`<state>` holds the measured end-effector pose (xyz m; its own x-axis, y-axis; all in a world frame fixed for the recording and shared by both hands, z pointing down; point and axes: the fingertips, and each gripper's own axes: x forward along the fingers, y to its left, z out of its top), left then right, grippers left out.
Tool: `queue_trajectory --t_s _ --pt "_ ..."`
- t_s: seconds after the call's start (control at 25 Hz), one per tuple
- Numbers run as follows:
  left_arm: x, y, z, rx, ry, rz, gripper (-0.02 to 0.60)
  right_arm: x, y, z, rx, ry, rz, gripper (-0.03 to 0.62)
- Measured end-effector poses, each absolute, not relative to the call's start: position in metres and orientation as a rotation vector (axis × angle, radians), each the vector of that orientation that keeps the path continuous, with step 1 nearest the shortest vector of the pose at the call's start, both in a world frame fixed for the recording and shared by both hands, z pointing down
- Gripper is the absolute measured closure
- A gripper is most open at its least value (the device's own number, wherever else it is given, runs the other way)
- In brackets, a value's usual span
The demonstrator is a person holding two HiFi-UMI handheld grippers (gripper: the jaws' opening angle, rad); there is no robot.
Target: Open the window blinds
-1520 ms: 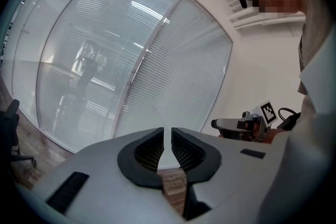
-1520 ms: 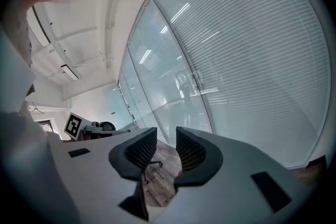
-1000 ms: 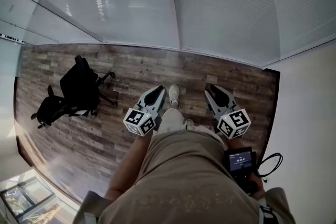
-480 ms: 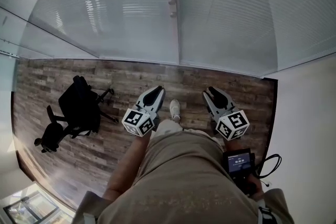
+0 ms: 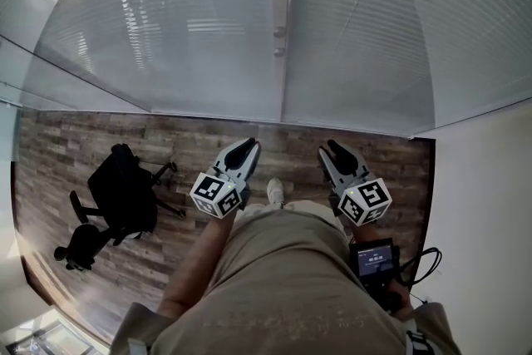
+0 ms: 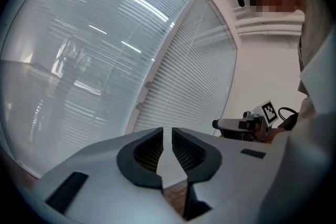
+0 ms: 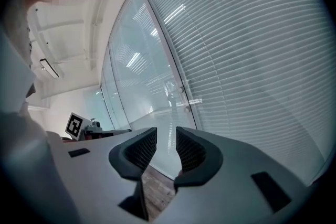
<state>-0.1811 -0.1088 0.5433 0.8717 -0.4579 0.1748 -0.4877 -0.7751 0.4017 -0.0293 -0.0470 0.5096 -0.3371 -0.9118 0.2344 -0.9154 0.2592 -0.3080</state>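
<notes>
While the window blinds (image 5: 366,29) are hanging lowered over the glazing straight ahead, with an upright frame post (image 5: 283,29) dividing the two panes, nothing is touching them. The wood-plank floor (image 5: 166,137) is running along the foot of the glazing. A person in a beige top (image 5: 283,287) is standing on it, facing the blinds and holding both grippers forward, well short of them. A black office chair (image 5: 125,195) is standing to the left. The left gripper (image 5: 249,144) is showing its jaws drawn to a narrow slit, with nothing between them. The right gripper (image 5: 327,147) is showing a slightly wider gap, also empty. A small screen device (image 5: 376,258) is sitting behind the right gripper.
</notes>
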Motion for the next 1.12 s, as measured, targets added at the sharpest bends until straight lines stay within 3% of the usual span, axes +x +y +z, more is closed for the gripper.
queue_trajectory --t_s 0.52,1.12 --pt "-0.159 -0.131 0.555 2.593 -0.657 0.115 0.534 -0.012 -0.071 0.518 1.827 -2.472 0.64 0.474" --pt "-0.093 -0.194 0.553 2.501 -0.873 0.161 0.525 0.058 -0.153 0.503 1.609 -2.608 0.626 0.476"
